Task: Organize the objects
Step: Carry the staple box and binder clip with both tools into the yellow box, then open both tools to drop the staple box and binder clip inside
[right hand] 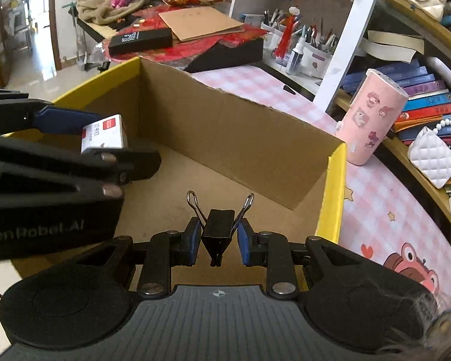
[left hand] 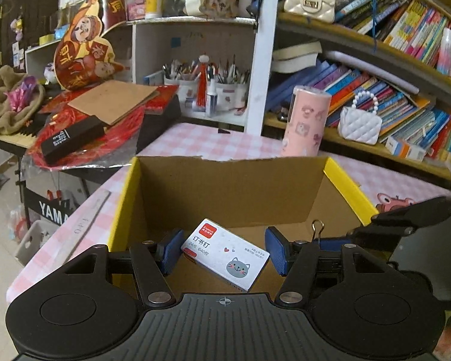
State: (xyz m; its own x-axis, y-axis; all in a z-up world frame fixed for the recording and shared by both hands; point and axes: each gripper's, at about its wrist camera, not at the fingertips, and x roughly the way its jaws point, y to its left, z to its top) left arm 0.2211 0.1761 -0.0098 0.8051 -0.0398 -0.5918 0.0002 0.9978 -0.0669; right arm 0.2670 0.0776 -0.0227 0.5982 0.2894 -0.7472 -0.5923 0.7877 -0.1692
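Note:
An open cardboard box (left hand: pixel 231 186) with yellow outer sides stands on the pink checked table. My left gripper (left hand: pixel 224 251) is shut on a white staple box (left hand: pixel 225 254) with a red label and a grey cat drawing, held tilted over the inside of the cardboard box. The right wrist view shows the same staple box (right hand: pixel 103 135) in the left gripper (right hand: pixel 105 143) above the cardboard box (right hand: pixel 225 126), near its left wall. My right gripper (right hand: pixel 219 240) is shut on a black binder clip (right hand: pixel 218 231), silver handles pointing up, over the box floor. In the left wrist view the clip's handle (left hand: pixel 317 228) shows beside the right gripper (left hand: pixel 324 237).
A pink cylinder (right hand: pixel 372 117) with stickers stands just beyond the box's far right corner. A white quilted purse (right hand: pixel 433 156) and rows of books fill the shelves on the right. A ruler (left hand: pixel 87 216) lies on the table left of the box. Red clutter covers a keyboard stand (left hand: pixel 75 138) at the back left.

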